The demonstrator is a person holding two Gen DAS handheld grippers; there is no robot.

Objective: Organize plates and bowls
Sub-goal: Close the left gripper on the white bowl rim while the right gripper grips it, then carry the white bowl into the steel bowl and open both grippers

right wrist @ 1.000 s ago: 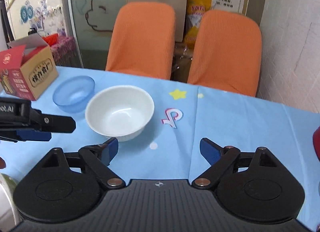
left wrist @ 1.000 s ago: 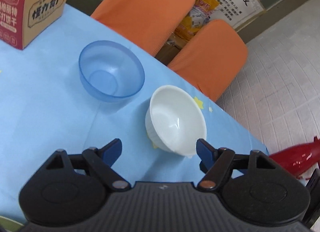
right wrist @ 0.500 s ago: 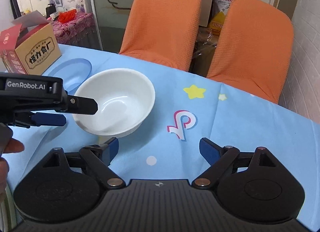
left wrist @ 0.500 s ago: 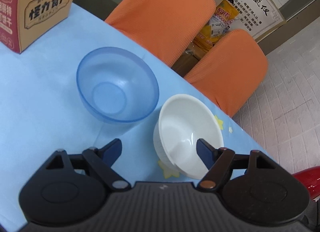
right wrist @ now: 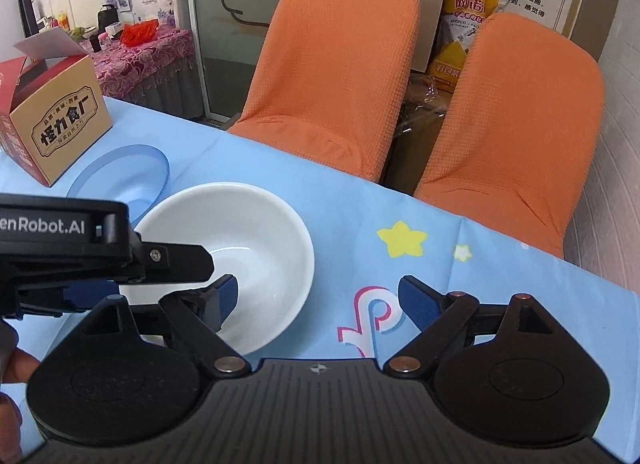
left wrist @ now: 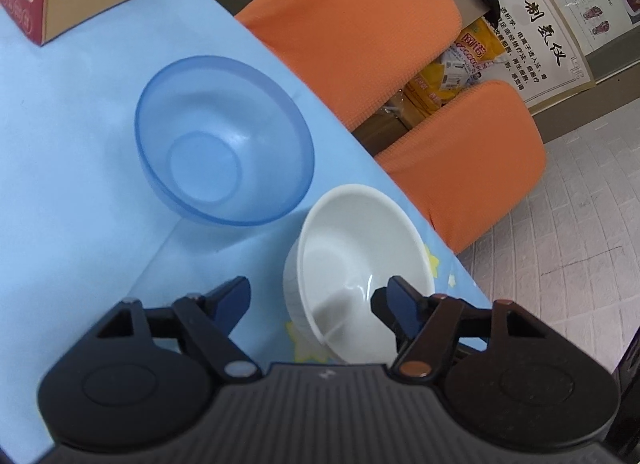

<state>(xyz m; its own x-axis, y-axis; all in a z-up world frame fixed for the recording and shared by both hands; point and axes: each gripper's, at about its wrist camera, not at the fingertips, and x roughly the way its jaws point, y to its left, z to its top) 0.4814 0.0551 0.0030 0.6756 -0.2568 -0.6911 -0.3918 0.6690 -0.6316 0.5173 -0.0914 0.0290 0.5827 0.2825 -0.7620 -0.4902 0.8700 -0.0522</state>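
A white bowl [left wrist: 360, 264] stands on the light blue tablecloth [left wrist: 60, 183], with a translucent blue bowl [left wrist: 224, 151] just beyond it to the left. My left gripper [left wrist: 318, 300] is open; its jaws straddle the white bowl's near rim, right fingertip inside the bowl. In the right wrist view the white bowl [right wrist: 248, 232] sits at left, the blue bowl [right wrist: 132, 171] behind it. My right gripper [right wrist: 316, 300] is open and empty, its left fingertip over the white bowl's near rim. The left gripper's body [right wrist: 80, 240] reaches in from the left.
A red and tan cardboard box [right wrist: 48, 119] stands at the table's far left. Two orange chairs [right wrist: 344, 71] stand behind the far table edge. The table edge runs close behind both bowls [left wrist: 320, 91].
Both grippers have moved forward toward the white bowl. The left gripper's jaws now straddle its near rim. The bowls have not moved.
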